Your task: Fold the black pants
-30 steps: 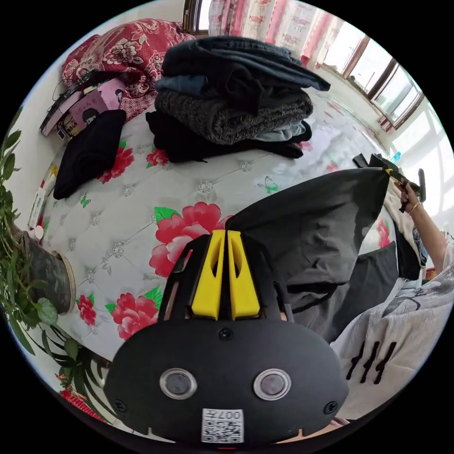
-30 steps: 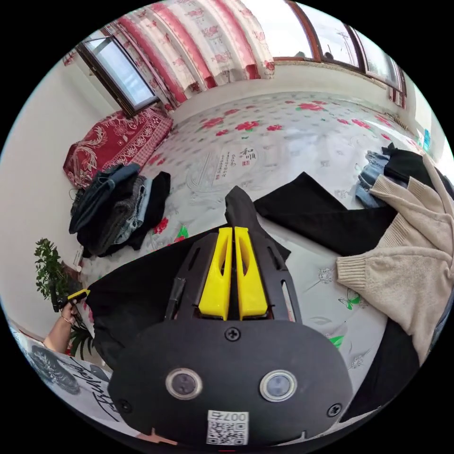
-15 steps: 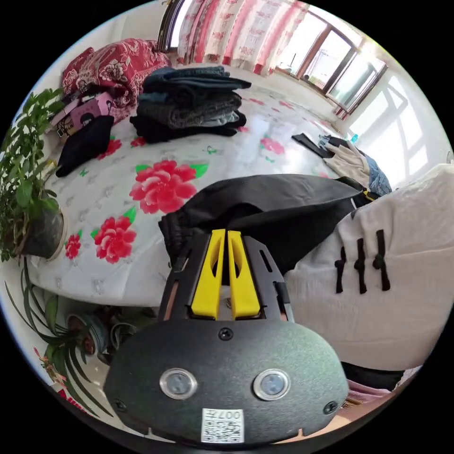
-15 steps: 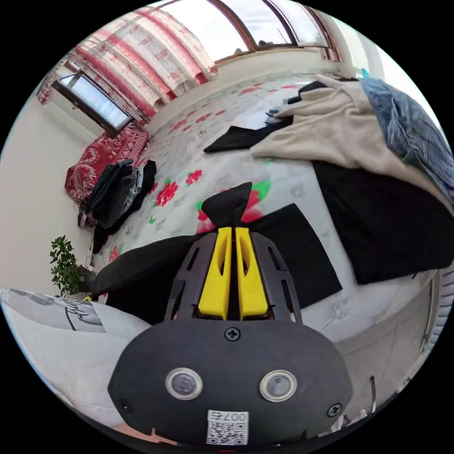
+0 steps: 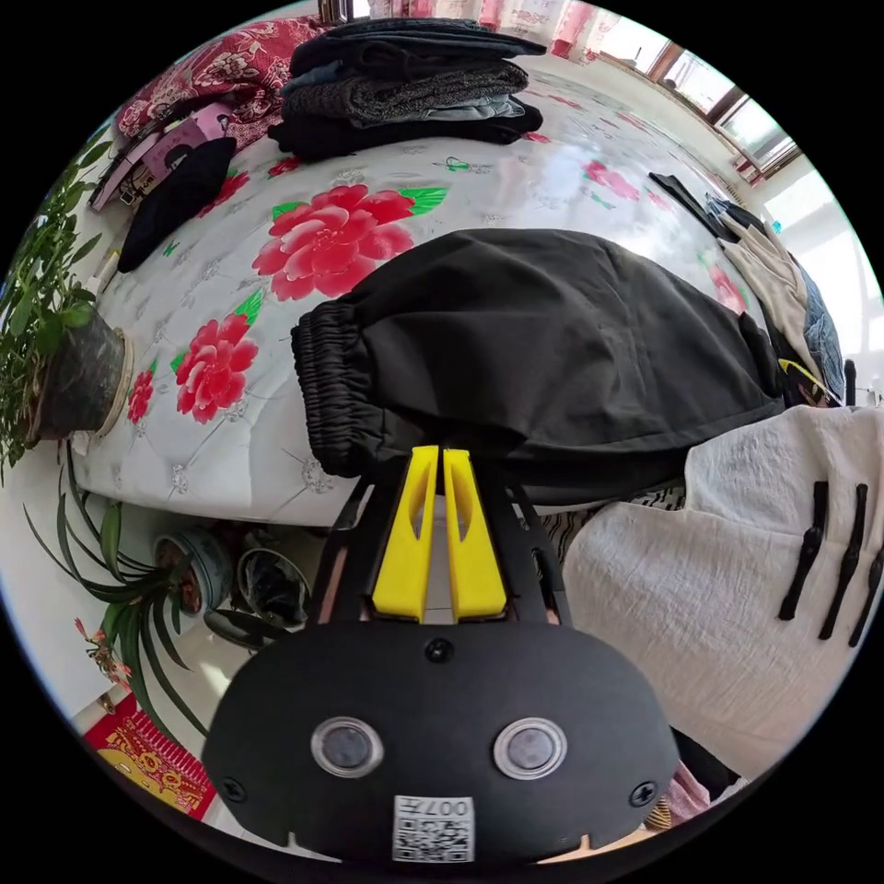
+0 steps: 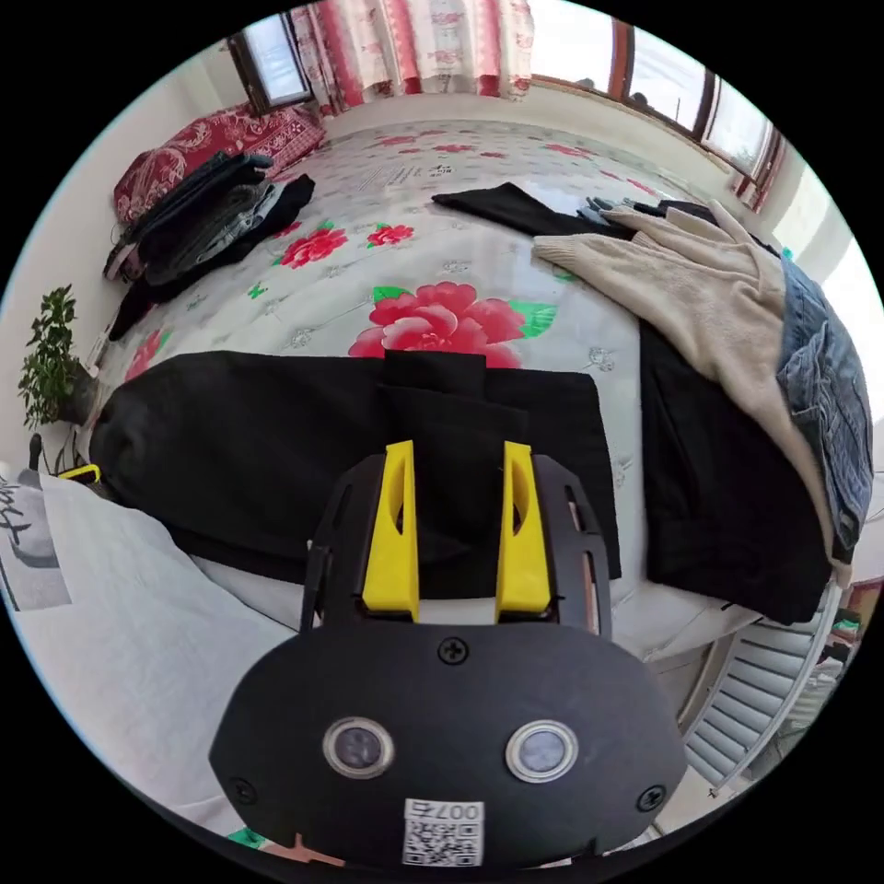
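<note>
I see the black pants lying flat across the near edge of the flowered bed, gathered elastic waistband toward the potted plants.

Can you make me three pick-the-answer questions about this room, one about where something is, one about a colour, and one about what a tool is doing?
1. Where is the folded clothes stack?
A. On the floor
B. On the bed, far from the pants
C. On the pot plant

2. What colour is the sweater beside the pants?
A. Cream
B. Green
C. Purple

3. What is the right tool doing?
A. Shut on the sweater
B. Shut on the pants
C. Open above the pants

Answers:
1. B: the stack sits on the flowered cover at the far end, with bare cover between it and the pants.
2. A: the knit lying to one side of the pants is pale cream.
3. C: its yellow jaws stand wide apart with black cloth showing between them. The left tool has its jaws together at the pants' near edge.
</note>
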The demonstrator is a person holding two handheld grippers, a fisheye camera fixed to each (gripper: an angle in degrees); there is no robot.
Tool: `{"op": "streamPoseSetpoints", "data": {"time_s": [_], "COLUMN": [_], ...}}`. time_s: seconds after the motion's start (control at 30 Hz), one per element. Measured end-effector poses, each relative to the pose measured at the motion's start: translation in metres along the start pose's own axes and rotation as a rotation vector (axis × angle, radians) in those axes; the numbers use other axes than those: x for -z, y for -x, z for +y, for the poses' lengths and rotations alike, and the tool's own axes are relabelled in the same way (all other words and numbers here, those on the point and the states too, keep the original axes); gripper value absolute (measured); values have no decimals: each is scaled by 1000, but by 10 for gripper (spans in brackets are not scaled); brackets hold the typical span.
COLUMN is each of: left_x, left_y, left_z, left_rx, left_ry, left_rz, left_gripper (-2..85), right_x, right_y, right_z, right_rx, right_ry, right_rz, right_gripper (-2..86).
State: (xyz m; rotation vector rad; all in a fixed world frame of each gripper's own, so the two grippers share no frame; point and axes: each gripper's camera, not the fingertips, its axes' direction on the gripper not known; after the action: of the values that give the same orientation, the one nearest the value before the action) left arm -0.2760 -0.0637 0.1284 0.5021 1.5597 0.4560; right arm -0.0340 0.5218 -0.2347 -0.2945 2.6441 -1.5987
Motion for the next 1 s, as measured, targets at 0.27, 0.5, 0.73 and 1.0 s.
{"op": "streamPoseSetpoints", "data": {"time_s": [0.27,0.5,0.73,1.0], "left_x": [27,24,5,58], "left_y": [-12,-27,-25,3], "left_z": [22,39,57,87], "left_rx": [-7,-39,-37,71], "left_ry": [-65,-49,-10,-206], "left_rz": [-18,-50,-36,65], "left_gripper": [-9,-9,4,51], "right_x": [-61,12,-26,-108], "right_y": [-2,-55,-22,268], "right_z": [13,111,167,94], "right_rx": [-122,-428,-407,258], "right_ry": [121,-111,-47,-51], "right_rz": [97,247,-9,-383], "right_gripper": [5,4,33,67]}}
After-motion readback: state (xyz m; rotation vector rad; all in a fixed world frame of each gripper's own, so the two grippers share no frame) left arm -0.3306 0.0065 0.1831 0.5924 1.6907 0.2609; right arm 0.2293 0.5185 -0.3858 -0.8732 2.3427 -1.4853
